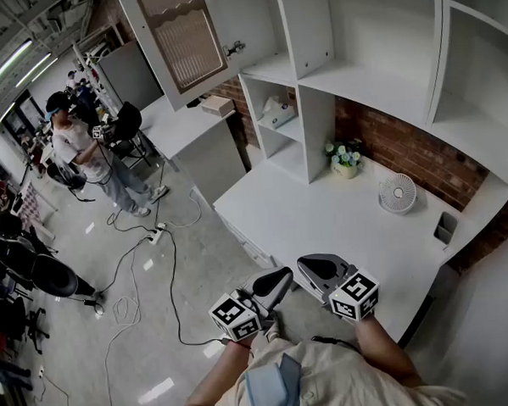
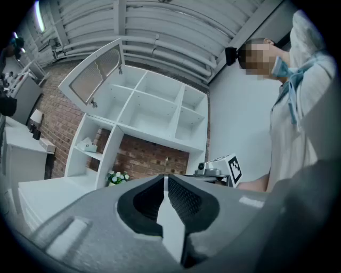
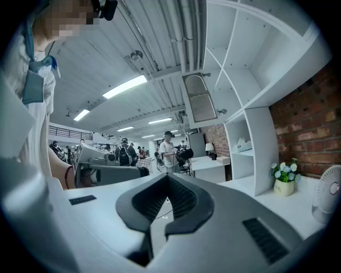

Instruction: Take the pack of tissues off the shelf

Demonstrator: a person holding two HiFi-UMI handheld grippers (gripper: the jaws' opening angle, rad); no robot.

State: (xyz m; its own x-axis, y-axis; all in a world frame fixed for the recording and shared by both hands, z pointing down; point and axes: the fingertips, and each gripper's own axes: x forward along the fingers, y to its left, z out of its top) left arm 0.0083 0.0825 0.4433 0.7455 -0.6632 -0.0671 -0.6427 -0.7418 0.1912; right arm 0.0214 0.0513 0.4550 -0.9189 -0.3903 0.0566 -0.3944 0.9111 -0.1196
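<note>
Head view: the left gripper [image 1: 277, 279] and the right gripper [image 1: 312, 266] hang side by side at the near edge of the white desk [image 1: 323, 215], close to the person's body, and neither carries anything. The pack of tissues [image 1: 276, 112] sits in a lower compartment of the white shelf unit [image 1: 315, 110], at its left end and well apart from both tools. A pot of flowers [image 1: 343, 159] stands on the desk at the foot of the shelf unit, and a small white fan [image 1: 397, 192] stands further right against the brick wall. An open cabinet door [image 1: 182, 36] swings out above. Another person [image 1: 81, 152] stands across the room.

Left gripper view: the left gripper [image 2: 165, 182] has its jaws pressed together at the tips, with nothing between them. Beyond them the pack of tissues [image 2: 88, 145] lies on its shelf board at the left of the shelf unit [image 2: 160, 112], and the flowers [image 2: 117, 177] are below it. The right gripper's marker cube [image 2: 233, 168] shows to the right.

Right gripper view: the right gripper [image 3: 168, 180] is likewise clenched on nothing, its tips touching. It points into the room rather than at the shelves. The pack of tissues [image 3: 244, 145] shows off to the right in its compartment, with the flowers [image 3: 283, 177] and the fan [image 3: 327, 198] lower right. The left gripper [image 3: 106, 171] lies to the left.
</note>
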